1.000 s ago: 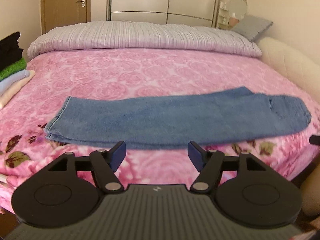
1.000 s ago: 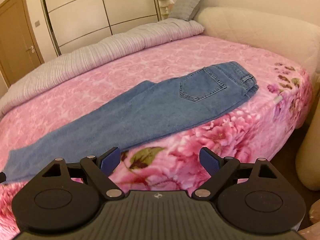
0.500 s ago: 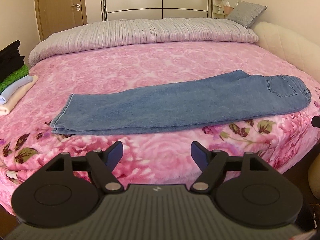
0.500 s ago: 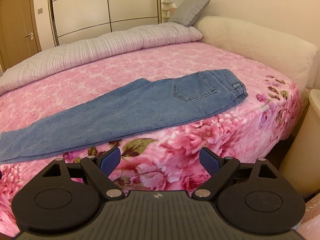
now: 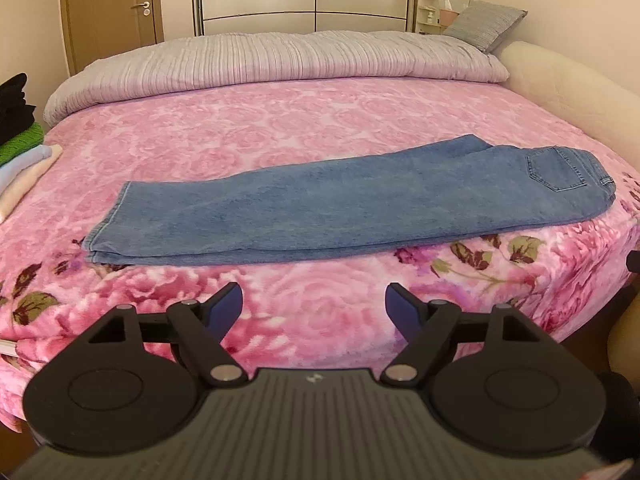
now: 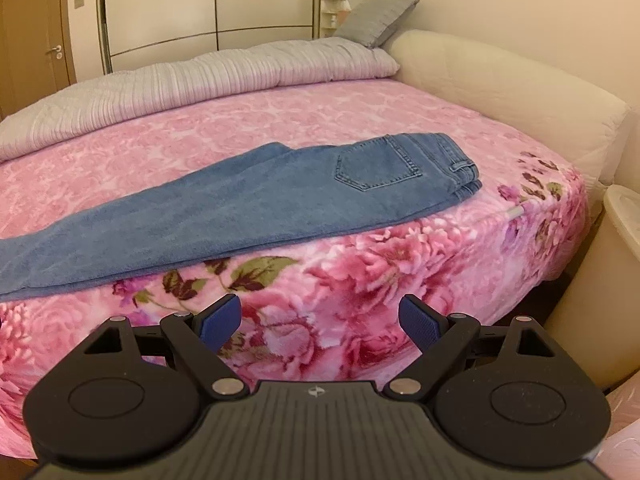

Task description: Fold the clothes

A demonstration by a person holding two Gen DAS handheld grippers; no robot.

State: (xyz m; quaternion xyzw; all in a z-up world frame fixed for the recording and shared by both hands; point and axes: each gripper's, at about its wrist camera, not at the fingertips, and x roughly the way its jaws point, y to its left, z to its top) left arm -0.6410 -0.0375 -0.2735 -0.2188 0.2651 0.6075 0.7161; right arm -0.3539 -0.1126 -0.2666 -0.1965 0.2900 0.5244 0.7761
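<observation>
Jeans: we see them folded lengthwise on the bed; hem cut off at left in the right view
Left gripper: fingers opening, nothing between
Right gripper: fingers wide, empty

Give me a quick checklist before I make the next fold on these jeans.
1. Jeans lie flat, legs stacked lengthwise: ok.
2. Left tool empty, jaws opening: ok.
3. Right tool open, nothing between its pads: ok.
4. Hem end within the left tool's view: ok.
5. Waistband end unobstructed for the right tool: ok.
6. Folded clothes stack clear of the jeans: ok.
</observation>
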